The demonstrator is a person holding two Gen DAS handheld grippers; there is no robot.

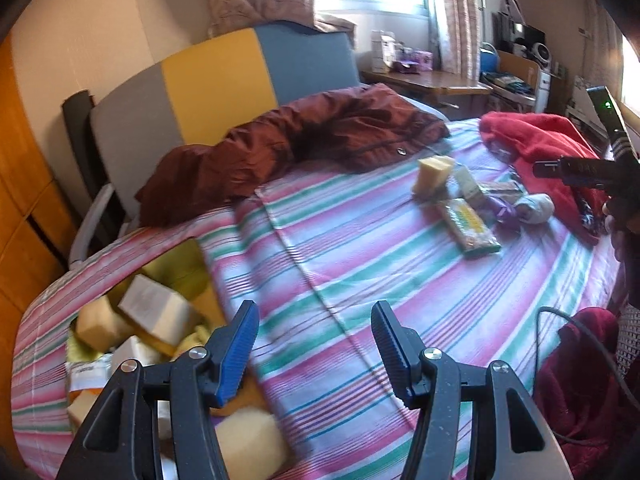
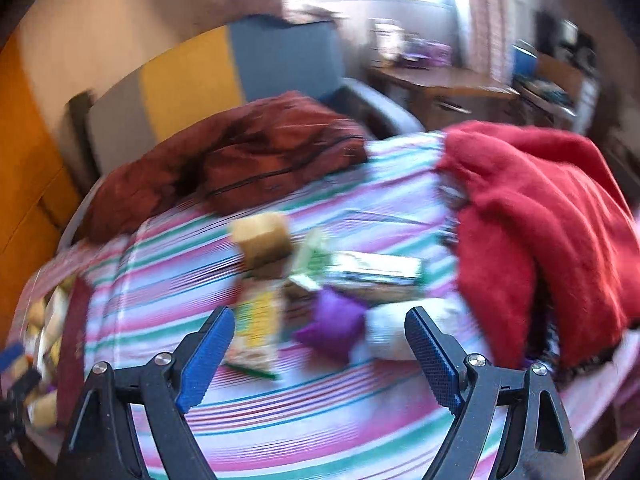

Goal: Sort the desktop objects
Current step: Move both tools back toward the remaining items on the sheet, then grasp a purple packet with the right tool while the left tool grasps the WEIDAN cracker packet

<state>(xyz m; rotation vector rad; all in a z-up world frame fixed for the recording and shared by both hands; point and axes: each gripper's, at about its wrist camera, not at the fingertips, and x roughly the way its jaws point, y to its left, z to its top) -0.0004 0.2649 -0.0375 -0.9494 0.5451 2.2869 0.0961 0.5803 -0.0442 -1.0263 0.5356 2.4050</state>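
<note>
My left gripper (image 1: 316, 312) is open and holds nothing, hovering over the striped cloth (image 1: 360, 264) just right of an open box (image 1: 180, 272) filled with sponges and small white cartons. A cluster of loose objects lies farther right: a yellow sponge (image 1: 434, 170), a yellow-green packet (image 1: 468, 228), a purple pouch (image 1: 506, 210) and a white bundle (image 1: 536, 206). My right gripper (image 2: 320, 316) is open above that same cluster, with the packet (image 2: 260, 328), purple pouch (image 2: 332, 328) and white bundle (image 2: 388, 336) below its jaws. The right wrist view is motion-blurred.
A dark red jacket (image 1: 304, 144) lies at the back of the surface and a bright red blanket (image 2: 540, 216) covers its right side. A grey, yellow and blue chair back (image 1: 216, 76) stands behind. A black cable (image 1: 576, 332) hangs at the right edge.
</note>
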